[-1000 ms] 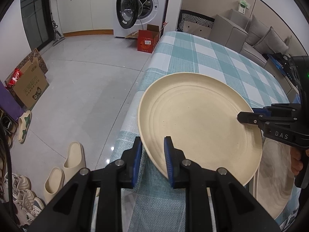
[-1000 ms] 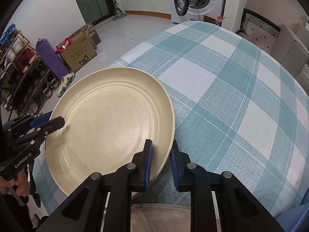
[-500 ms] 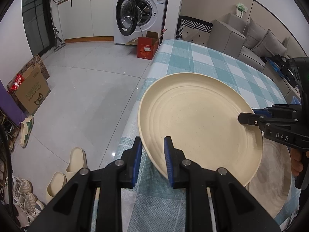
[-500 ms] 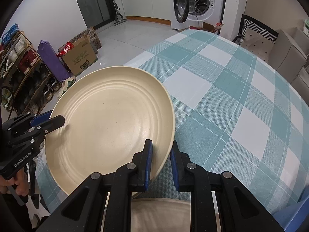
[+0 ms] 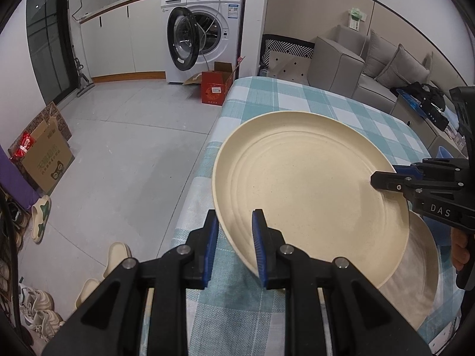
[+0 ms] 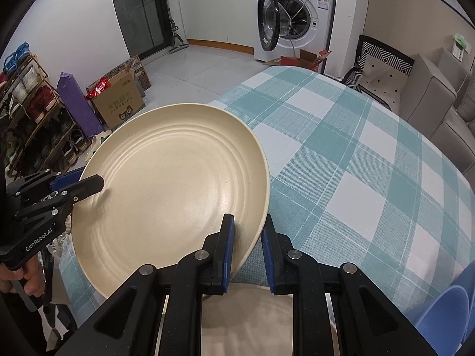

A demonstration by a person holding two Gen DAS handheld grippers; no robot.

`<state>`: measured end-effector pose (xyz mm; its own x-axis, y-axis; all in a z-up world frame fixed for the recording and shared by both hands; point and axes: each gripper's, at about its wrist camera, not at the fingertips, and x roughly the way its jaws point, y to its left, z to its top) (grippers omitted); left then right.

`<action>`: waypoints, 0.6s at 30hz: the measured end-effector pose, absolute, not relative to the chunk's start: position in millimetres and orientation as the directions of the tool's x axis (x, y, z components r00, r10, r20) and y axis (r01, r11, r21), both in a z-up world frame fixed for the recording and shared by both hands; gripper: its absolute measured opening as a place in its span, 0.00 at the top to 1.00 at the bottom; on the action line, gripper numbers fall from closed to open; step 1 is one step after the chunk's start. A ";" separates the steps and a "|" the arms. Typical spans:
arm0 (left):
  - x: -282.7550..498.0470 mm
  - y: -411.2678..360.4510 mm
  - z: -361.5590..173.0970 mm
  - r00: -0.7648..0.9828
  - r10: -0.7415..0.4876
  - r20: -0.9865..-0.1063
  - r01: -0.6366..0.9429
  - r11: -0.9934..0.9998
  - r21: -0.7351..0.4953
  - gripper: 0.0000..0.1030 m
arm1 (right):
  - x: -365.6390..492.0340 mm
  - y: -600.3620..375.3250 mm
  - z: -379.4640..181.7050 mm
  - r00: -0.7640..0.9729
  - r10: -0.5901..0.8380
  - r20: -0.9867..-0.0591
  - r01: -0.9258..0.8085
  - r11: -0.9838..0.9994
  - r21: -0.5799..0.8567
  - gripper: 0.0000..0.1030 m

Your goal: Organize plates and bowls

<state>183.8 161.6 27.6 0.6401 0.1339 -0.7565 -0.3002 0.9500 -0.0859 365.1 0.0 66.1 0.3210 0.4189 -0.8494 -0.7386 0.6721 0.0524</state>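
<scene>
A large cream plate (image 5: 308, 195) (image 6: 175, 192) hangs tilted above the near corner of the checked table (image 6: 356, 154). My left gripper (image 5: 234, 237) is shut on its near-left rim. The left gripper (image 6: 89, 182) also shows at the left of the right wrist view. My right gripper (image 6: 248, 237) is shut on the opposite rim, and it enters the left wrist view from the right (image 5: 383, 178). A second cream plate (image 5: 421, 281) (image 6: 246, 320) lies on the cloth below the held one, partly hidden by it and by the fingers.
A blue dish (image 6: 445, 311) sits at the table's near right corner. Off the table edge are slippers (image 5: 115, 258), a cardboard box (image 6: 118, 103), a shoe rack (image 6: 26, 112), a washing machine (image 5: 202, 32) and a grey sofa (image 5: 350, 65).
Both grippers have risen with the cream plate held between them. More of the second plate below now shows, and the table looks farther away.
</scene>
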 end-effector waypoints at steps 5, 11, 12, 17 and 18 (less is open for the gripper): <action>185.2 154.4 34.3 0.651 0.133 -0.748 -0.285 0.955 -0.078 0.80 | 360.4 -10.7 74.6 0.341 0.424 -0.839 -0.731 0.681 0.047 0.82; 184.7 142.9 42.7 0.667 0.126 -0.735 -0.256 0.964 -0.068 0.80 | 354.7 -25.9 84.7 0.365 0.427 -0.827 -0.713 0.699 0.046 0.82; 185.1 140.4 43.8 0.670 0.122 -0.733 -0.249 0.966 -0.067 0.80 | 354.2 -29.0 86.4 0.371 0.428 -0.824 -0.707 0.705 0.048 0.82; 186.0 129.4 48.2 0.678 0.110 -0.726 -0.223 0.973 -0.061 0.80 | 349.0 -45.3 92.1 0.393 0.423 -0.816 -0.686 0.727 0.046 0.82; 186.2 127.2 49.4 0.681 0.109 -0.724 -0.219 0.974 -0.059 0.80 | 348.4 -48.2 92.8 0.395 0.423 -0.816 -0.683 0.728 0.047 0.82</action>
<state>186.2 127.2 49.4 0.6807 0.1092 -0.7244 -0.2187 0.9740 -0.0587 348.4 -48.2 92.8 0.3948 0.4231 -0.8156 -0.6835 0.7284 0.0471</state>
